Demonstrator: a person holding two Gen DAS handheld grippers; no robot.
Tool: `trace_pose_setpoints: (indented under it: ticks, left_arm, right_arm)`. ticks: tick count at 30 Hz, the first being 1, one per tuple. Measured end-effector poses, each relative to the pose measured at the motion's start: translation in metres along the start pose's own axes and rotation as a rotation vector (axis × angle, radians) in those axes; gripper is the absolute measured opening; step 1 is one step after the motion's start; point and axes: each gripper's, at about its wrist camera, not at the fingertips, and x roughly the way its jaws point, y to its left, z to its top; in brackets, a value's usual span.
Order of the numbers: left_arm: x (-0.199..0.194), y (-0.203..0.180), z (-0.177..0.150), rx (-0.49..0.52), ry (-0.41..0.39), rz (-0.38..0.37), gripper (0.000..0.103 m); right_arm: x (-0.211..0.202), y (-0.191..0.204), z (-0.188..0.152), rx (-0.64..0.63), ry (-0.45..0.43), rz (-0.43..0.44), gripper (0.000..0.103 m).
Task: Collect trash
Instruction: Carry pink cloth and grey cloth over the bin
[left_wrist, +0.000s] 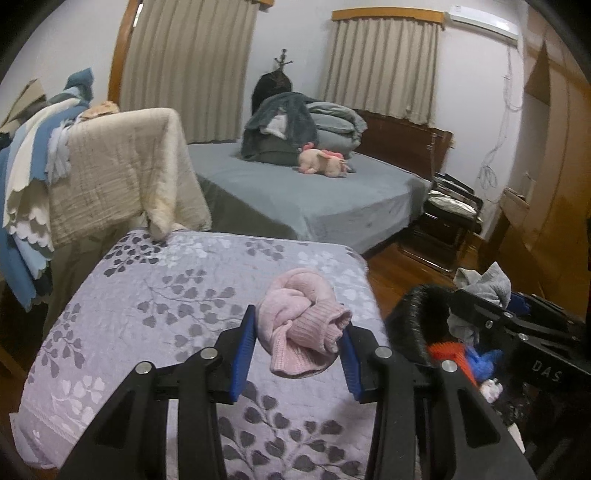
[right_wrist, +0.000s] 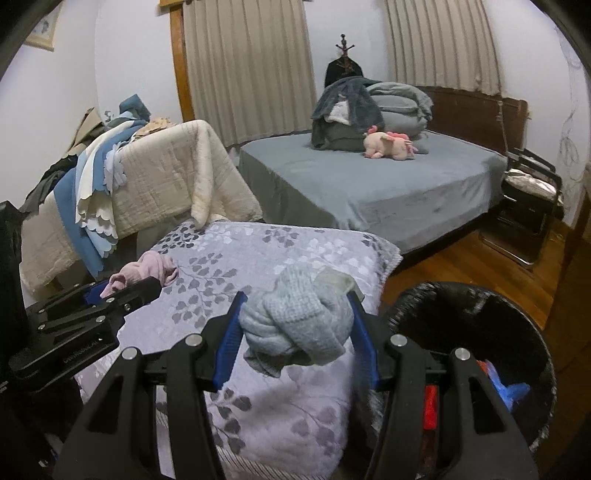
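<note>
My left gripper (left_wrist: 297, 347) is shut on a balled pink knit sock (left_wrist: 303, 325), held just above the lilac leaf-print quilt (left_wrist: 147, 314). My right gripper (right_wrist: 295, 332) is shut on a balled grey-blue knit sock (right_wrist: 295, 317), held over the quilt's right edge (right_wrist: 258, 251), beside a black round bin (right_wrist: 480, 317). The bin (left_wrist: 417, 314) holds red and blue items. In the right wrist view the left gripper (right_wrist: 107, 295) with the pink sock (right_wrist: 151, 271) is at left. In the left wrist view the right gripper (left_wrist: 480, 310) with the grey sock (left_wrist: 484, 284) is over the bin.
A cream blanket (left_wrist: 122, 166) and blue-white cloths (left_wrist: 29, 177) hang over furniture at left. Behind is a grey bed (left_wrist: 303, 192) with folded bedding and a pink plush toy (left_wrist: 323, 160). A chair (left_wrist: 450, 214) stands on the wooden floor at right.
</note>
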Motion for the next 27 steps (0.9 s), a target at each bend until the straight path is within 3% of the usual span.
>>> trace_pose_setpoints:
  ticks: [27]
  left_arm:
    - [-0.011, -0.122, -0.003, 0.181, -0.002, -0.208, 0.041]
  right_arm:
    - [-0.075, -0.080, -0.028, 0.099, -0.072, -0.196, 0.052]
